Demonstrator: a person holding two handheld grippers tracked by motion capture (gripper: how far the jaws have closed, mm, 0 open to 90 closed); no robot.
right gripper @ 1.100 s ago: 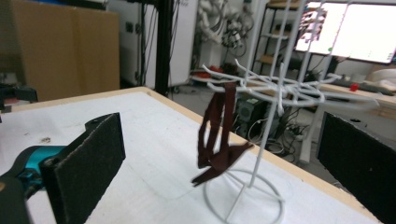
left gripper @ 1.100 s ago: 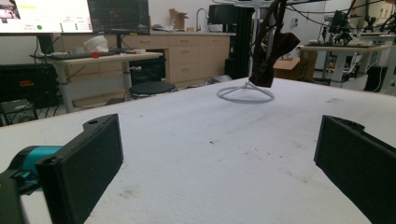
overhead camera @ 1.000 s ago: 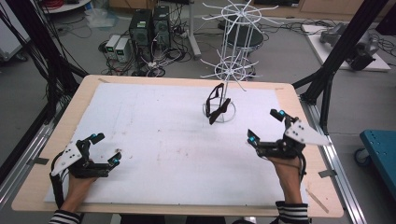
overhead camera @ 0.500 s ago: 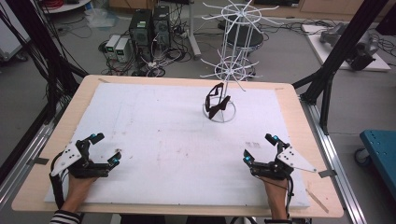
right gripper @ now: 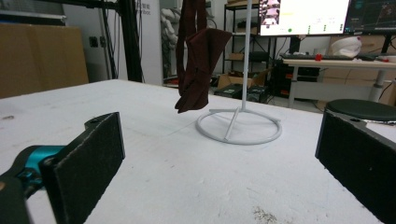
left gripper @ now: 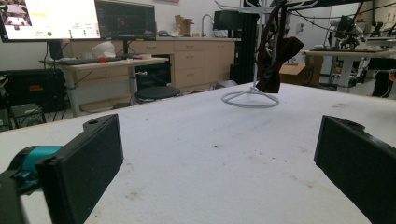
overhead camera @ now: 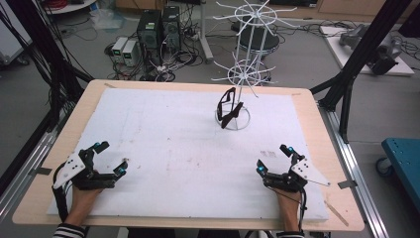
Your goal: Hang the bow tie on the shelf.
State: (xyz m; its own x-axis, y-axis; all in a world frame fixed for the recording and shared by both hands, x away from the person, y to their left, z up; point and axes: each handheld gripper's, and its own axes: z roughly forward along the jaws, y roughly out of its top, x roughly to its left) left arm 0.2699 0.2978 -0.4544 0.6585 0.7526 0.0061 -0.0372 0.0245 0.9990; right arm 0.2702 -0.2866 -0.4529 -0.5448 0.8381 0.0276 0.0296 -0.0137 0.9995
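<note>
Tabletop point(overhead camera: 163, 129): white sheet. Far centre: white wire stand point(overhead camera: 241, 74), dark red bow tie point(overhead camera: 229, 110) hanging from it. Near left: left gripper point(overhead camera: 110, 158), jaws wide, empty. Near right: right gripper point(overhead camera: 272, 158), jaws wide, empty.

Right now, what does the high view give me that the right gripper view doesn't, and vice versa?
High view alone: both hands, the left claw and right claw open near the wooden table's front edge. Right gripper view alone: a lit monitor behind. Both share the dark maroon bow tie hanging on the white wire rack and the white foam sheet.
</note>
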